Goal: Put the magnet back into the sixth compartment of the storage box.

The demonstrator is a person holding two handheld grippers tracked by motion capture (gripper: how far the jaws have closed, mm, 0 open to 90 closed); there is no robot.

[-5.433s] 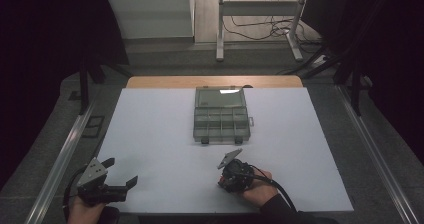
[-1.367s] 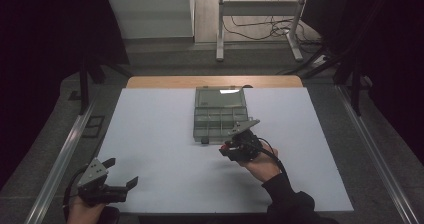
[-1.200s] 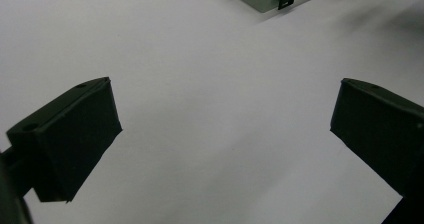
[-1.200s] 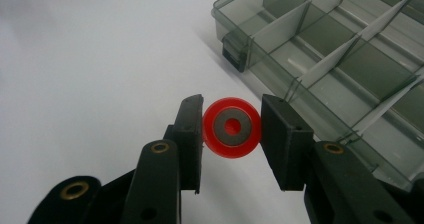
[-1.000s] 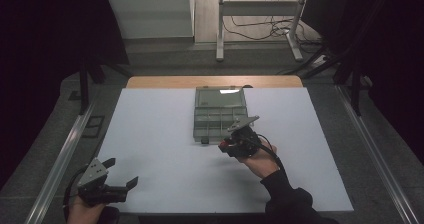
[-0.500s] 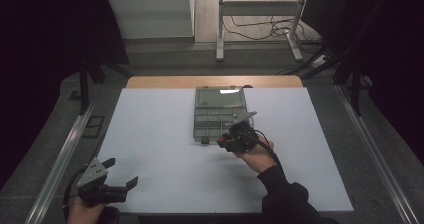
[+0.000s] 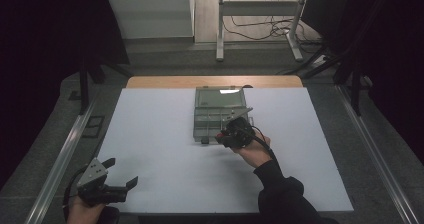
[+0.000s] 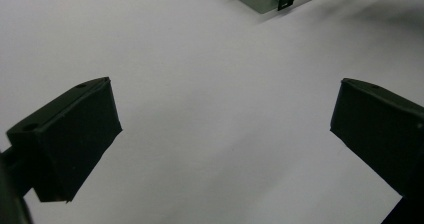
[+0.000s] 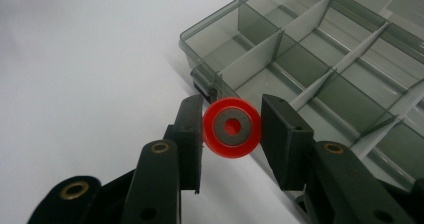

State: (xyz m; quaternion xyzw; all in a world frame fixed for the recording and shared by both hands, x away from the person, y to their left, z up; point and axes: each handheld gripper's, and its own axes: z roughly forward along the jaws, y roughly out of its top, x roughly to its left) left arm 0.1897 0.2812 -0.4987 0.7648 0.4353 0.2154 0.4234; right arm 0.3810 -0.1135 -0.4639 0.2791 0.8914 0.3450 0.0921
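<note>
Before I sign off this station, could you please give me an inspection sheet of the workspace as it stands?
Surface: white table top, bare apart from the box; wooden strip along its far edge.
Job's things: clear compartment box, lid open, the compartments in the right gripper view look empty; red ring with a grey centre held at the box's near edge.
Clutter: nothing seen.
Grippers: right gripper shut on the red ring; left gripper open, low at the table's near left corner, holding nothing.
Cables: black cable trailing from the right gripper; loose wires on the floor beyond.
Surroundings: dark room, metal stand legs behind the table.
</note>
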